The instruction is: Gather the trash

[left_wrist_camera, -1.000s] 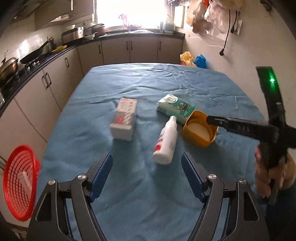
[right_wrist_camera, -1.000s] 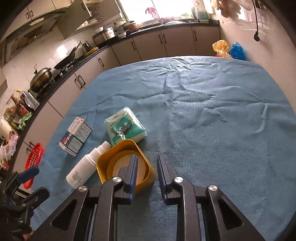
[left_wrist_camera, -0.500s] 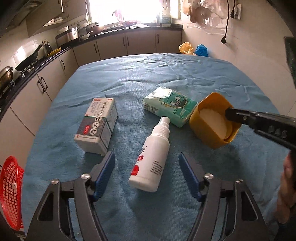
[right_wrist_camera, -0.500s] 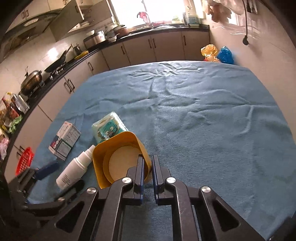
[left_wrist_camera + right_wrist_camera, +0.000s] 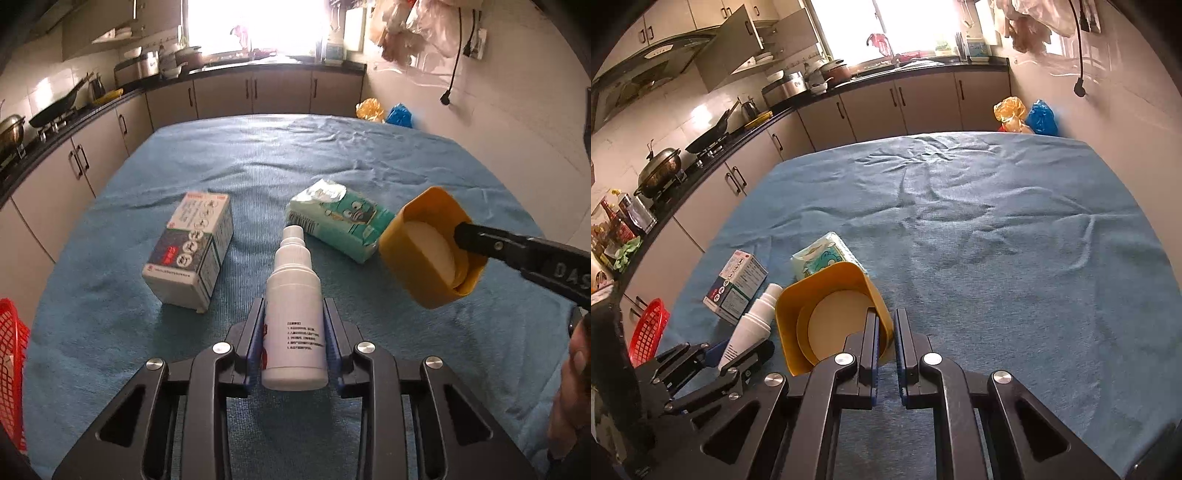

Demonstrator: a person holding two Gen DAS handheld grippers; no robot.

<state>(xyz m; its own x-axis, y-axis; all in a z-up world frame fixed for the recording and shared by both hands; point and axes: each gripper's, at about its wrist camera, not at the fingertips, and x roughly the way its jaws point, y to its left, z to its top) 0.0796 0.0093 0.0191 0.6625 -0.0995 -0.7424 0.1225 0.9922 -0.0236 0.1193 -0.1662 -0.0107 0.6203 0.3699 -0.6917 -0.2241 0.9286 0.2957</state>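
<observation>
A white spray bottle (image 5: pixel 291 266) lies on the blue cloth with its nozzle pointing away, and my left gripper (image 5: pixel 293 314) is shut on its body. In the right wrist view the same bottle (image 5: pixel 753 325) sits between the left gripper's fingers (image 5: pixel 713 354). My right gripper (image 5: pixel 886 325) is shut on the rim of a yellow container (image 5: pixel 798 317), which is tilted and raised off the cloth. A white disc lies inside the container (image 5: pixel 417 266). A white medicine box (image 5: pixel 192 251) and a teal tissue pack (image 5: pixel 343 218) rest on the cloth beyond the bottle.
A red mesh basket (image 5: pixel 11 362) stands on the floor past the table's left edge. The blue cloth (image 5: pixel 997 240) covers the whole table. Kitchen counters with pots run along the left and far sides. A hand (image 5: pixel 576 369) shows at the right edge.
My left gripper moved forward and down over the spray bottle and its jaws shut on it. My right gripper shut on the yellow container's rim and lifted and tilted it.
</observation>
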